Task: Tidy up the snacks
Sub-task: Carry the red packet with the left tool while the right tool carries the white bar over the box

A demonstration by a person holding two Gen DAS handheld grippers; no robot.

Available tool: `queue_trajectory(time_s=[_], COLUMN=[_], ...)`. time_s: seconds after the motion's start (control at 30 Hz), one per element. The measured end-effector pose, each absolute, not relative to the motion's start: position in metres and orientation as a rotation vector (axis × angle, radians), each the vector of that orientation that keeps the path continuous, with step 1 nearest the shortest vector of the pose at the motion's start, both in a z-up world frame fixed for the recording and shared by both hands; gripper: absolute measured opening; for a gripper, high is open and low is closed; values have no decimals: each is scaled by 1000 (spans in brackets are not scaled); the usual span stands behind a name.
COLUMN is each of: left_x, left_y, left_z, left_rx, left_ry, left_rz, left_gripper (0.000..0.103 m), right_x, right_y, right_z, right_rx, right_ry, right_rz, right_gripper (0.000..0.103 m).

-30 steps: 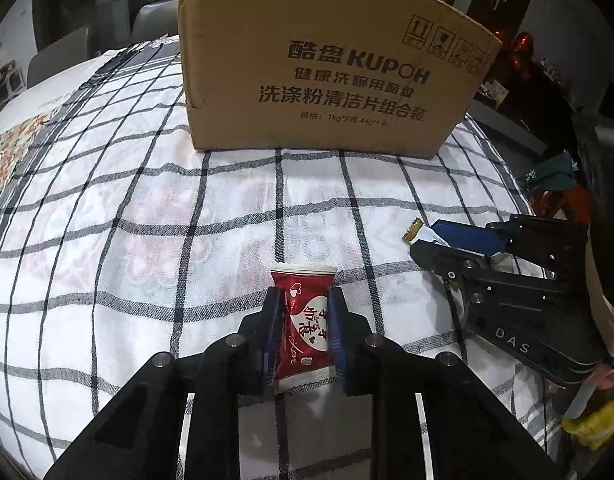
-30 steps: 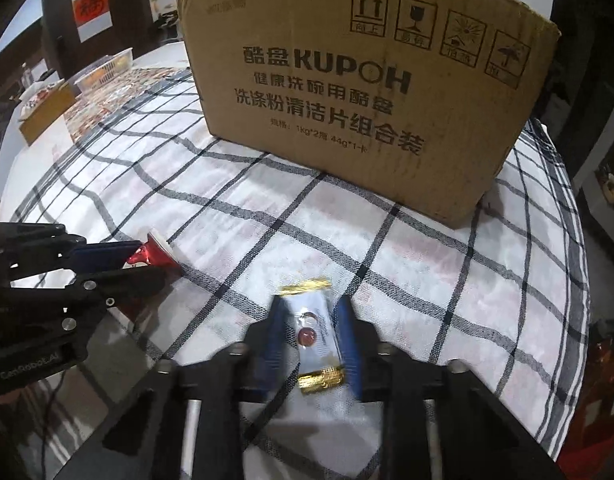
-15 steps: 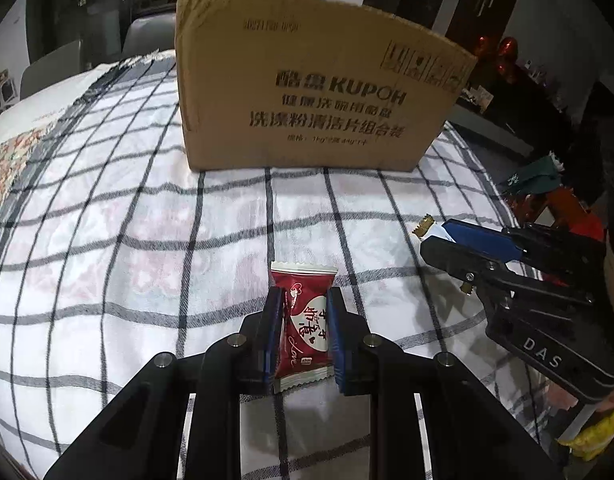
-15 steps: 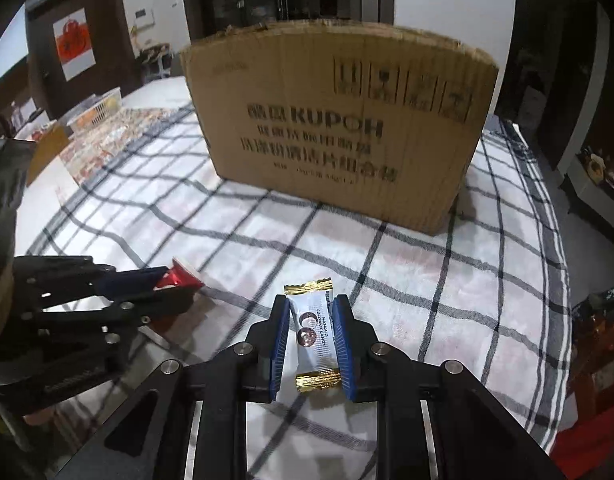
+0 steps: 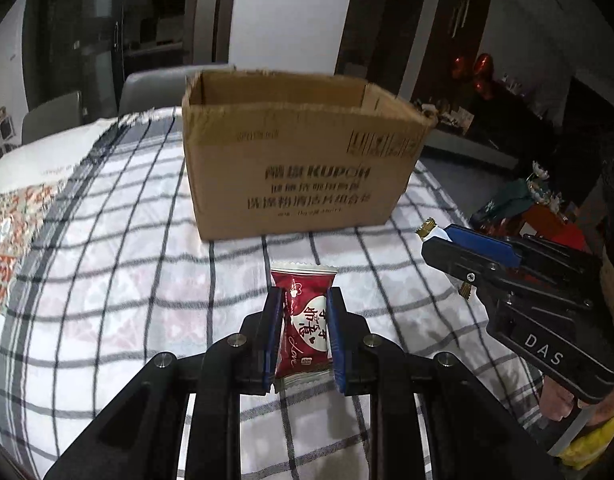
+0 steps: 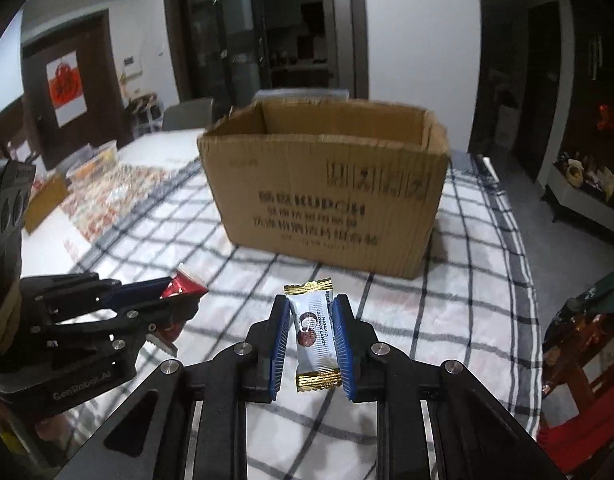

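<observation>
My left gripper [image 5: 305,300] is shut on a red candy wrapper [image 5: 303,320] with white lettering, held above the checked cloth. My right gripper [image 6: 311,308] is shut on a white candy with gold ends [image 6: 313,332]. An open brown cardboard box [image 5: 295,172] stands ahead on the table, its top flaps up and its inside showing as dim brown walls. In the left wrist view the right gripper [image 5: 439,240] comes in from the right with the white candy's gold end poking out. In the right wrist view the left gripper [image 6: 187,290] sits at the left with the red wrapper's tip showing.
A black-and-white checked tablecloth [image 5: 107,280] covers the table. A patterned mat [image 6: 119,188] and a tray of snacks [image 6: 95,156] lie at the far left. Grey chairs [image 5: 155,84] stand behind the box. Low furniture with red and green items [image 5: 547,216] is off the table's right edge.
Both grippers have risen with their candies, so the box looks smaller and lower in view and its open top now shows. Both grips are unchanged.
</observation>
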State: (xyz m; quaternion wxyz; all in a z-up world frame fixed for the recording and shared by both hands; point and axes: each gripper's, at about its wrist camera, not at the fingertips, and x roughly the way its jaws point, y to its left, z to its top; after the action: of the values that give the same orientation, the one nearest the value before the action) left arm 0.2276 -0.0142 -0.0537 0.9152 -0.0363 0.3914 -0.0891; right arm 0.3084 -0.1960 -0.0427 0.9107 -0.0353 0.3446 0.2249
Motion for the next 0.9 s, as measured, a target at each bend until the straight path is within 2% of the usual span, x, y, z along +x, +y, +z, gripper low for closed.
queue_trajectory(time_s=[0.43,0.9], left_x=[232,261], left_y=[-11,-5], left_z=[8,51], left_rx=[-48,-9], left_ry=[651,544], left_rz=[-220,-216], left_gripper=[22,22], right_x=[311,339], right_y=[-197,-192], right_z=[9,47], right_rx=[10,37], right_ry=[592,502], right_rz=[447,420], right_gripper=[24,24])
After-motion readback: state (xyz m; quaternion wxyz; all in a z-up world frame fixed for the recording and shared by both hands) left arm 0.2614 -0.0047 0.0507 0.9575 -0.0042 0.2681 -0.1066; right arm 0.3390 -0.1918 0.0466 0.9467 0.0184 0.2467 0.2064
